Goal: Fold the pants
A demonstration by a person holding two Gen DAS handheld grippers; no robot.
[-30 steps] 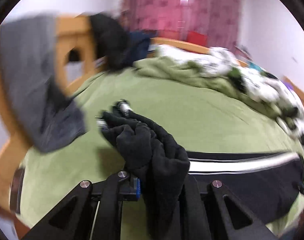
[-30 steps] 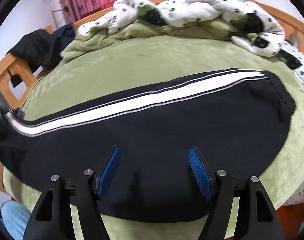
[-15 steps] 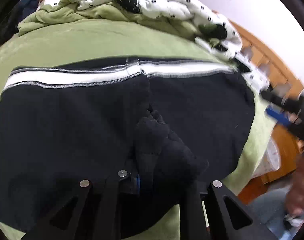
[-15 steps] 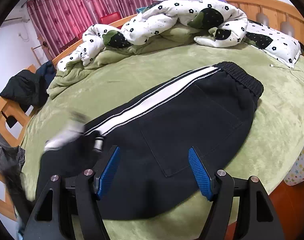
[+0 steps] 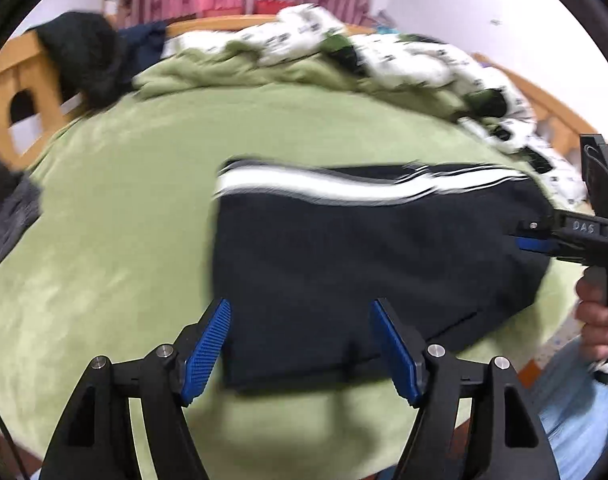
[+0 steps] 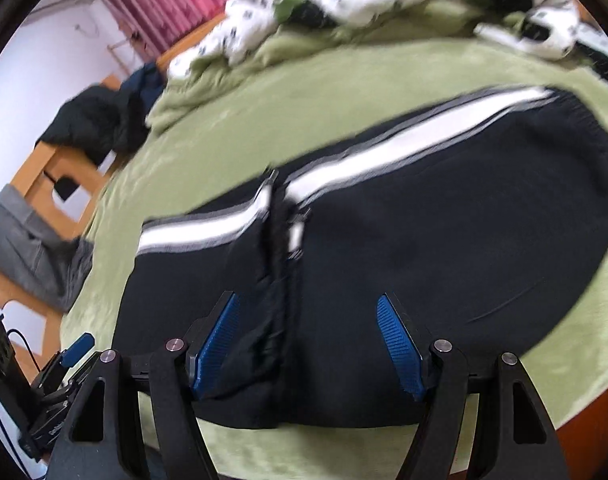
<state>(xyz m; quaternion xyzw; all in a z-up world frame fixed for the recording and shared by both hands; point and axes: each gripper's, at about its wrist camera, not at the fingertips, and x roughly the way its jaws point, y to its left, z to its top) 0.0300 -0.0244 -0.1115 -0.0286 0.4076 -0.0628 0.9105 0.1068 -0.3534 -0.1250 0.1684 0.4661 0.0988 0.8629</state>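
Black pants (image 5: 364, 256) with a white side stripe (image 5: 328, 186) lie folded on the green bed; the view is blurred. My left gripper (image 5: 302, 348) hovers over their near left edge, its jaws opening, and nothing is pinched between the blue pads (image 5: 208, 344). In the right wrist view the pants (image 6: 444, 248) show a leg end (image 6: 276, 248) lying across them. My right gripper (image 6: 308, 346) stands open above the near edge, with a ridge of that cloth close to its left pad (image 6: 218, 344) but not pressed. The right gripper (image 5: 544, 240) also shows in the left wrist view.
A spotted white quilt (image 6: 344, 4) and a bunched green blanket (image 5: 232, 64) lie at the far side. Dark clothes (image 5: 84, 56) hang on the wooden bed frame (image 5: 20, 92), with a grey garment (image 6: 32, 248) beside it. A person's hand (image 5: 596, 316) holds the right gripper.
My left gripper has let go of the black pant leg, opened, and drawn back toward the left edge. The leg now lies over the pants. The right gripper has tipped down nearer the cloth.
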